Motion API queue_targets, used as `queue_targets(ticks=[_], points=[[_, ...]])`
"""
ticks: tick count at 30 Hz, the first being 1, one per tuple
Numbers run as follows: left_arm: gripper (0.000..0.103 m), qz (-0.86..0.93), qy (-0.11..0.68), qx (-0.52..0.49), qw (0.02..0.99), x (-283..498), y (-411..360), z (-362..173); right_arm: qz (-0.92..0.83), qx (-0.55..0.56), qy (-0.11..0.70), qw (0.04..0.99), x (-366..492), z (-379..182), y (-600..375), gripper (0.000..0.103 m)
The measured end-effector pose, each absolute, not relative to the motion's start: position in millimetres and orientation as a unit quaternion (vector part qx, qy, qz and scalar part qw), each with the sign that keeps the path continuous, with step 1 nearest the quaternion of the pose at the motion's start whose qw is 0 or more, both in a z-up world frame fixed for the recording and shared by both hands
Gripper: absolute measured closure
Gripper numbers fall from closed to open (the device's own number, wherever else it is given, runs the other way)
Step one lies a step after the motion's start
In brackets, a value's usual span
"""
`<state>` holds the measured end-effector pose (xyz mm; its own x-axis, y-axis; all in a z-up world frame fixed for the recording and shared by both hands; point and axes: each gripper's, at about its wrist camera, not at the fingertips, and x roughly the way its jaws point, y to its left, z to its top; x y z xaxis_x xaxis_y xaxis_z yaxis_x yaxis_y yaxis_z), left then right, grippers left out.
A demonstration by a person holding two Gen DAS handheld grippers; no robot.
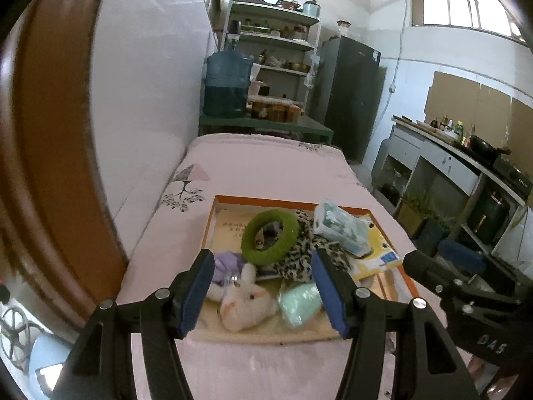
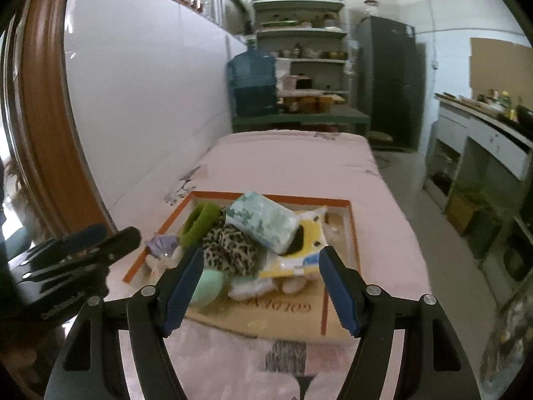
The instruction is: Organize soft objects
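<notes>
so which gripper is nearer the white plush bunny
Left. The left gripper frames the white plush bunny between its open fingers; the right gripper sits further right, over the tray's middle.

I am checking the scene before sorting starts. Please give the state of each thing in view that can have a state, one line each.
left gripper: open, holding nothing
right gripper: open, holding nothing
orange-rimmed box: open, lying on the bed
green ring: tilted, resting on the pile
tissue pack: lying on top, tilted
plush rabbit: lying in the box
water jug: upright
</notes>
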<state>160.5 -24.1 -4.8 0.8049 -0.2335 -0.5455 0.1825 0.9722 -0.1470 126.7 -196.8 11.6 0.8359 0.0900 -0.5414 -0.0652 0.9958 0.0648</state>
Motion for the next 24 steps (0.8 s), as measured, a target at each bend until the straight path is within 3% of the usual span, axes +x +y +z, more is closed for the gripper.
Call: queue_targets(ticks=[24], points=[[0.043, -0.026, 0.274, -0.028, 0.961, 23, -17, 34, -0.036, 0.031, 0.243, 0.969, -9, 54, -170, 0.029]])
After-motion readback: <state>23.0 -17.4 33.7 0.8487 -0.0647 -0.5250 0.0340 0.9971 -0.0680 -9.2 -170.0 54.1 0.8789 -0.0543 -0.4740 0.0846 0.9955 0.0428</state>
